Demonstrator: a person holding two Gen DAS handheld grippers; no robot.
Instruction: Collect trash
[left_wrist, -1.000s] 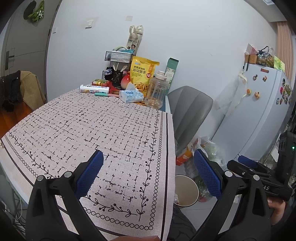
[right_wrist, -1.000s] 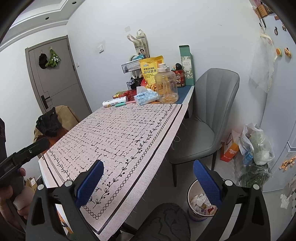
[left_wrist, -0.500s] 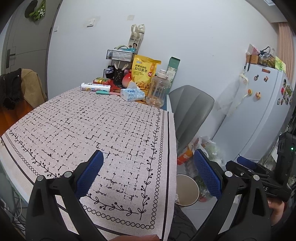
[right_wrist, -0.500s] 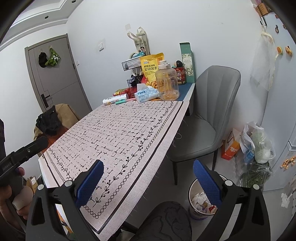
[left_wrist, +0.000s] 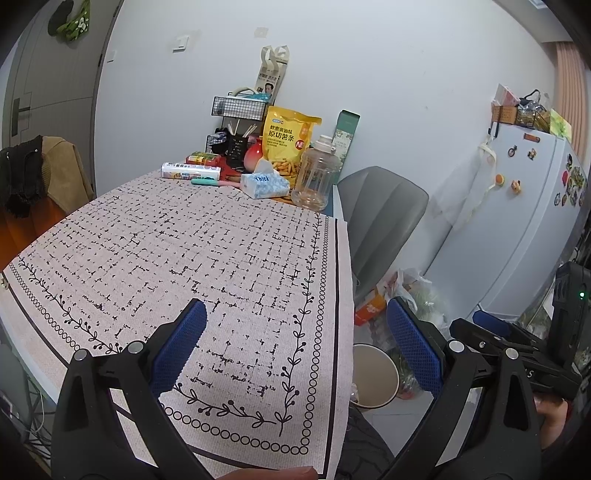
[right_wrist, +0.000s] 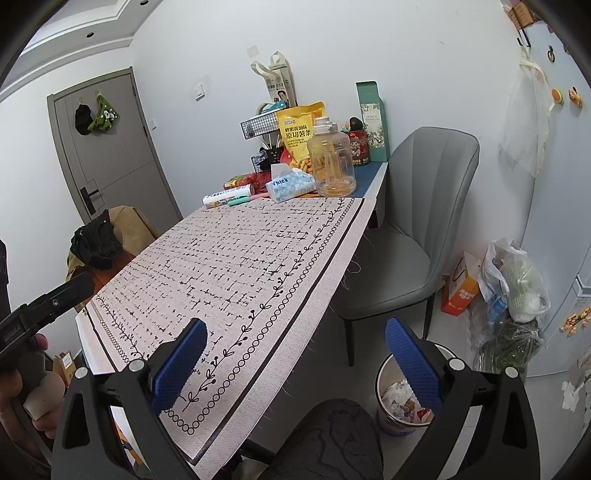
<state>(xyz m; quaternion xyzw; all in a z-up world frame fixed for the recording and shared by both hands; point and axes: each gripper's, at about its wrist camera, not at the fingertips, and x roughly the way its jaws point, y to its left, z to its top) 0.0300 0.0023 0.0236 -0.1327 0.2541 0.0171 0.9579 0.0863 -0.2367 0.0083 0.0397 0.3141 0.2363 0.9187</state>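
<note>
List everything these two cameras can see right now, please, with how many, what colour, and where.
tablecloth: 1, pale pink with black pattern, over the table
snack bag: 1, yellow, table's far end
water jug: 1, clear, beside the snack bag
tissue pack: 1, blue and white, in front of the snack bag
wire rack: 1, black, by the wall
chair: 1, grey, at the table's right side
trash bin: 1, pale, floor, holding crumpled scraps
fridge: 1, white, right wall
door: 1, grey, far left
left gripper: 1, black with blue pads, open, empty
right gripper: 1, same, open, empty
</note>
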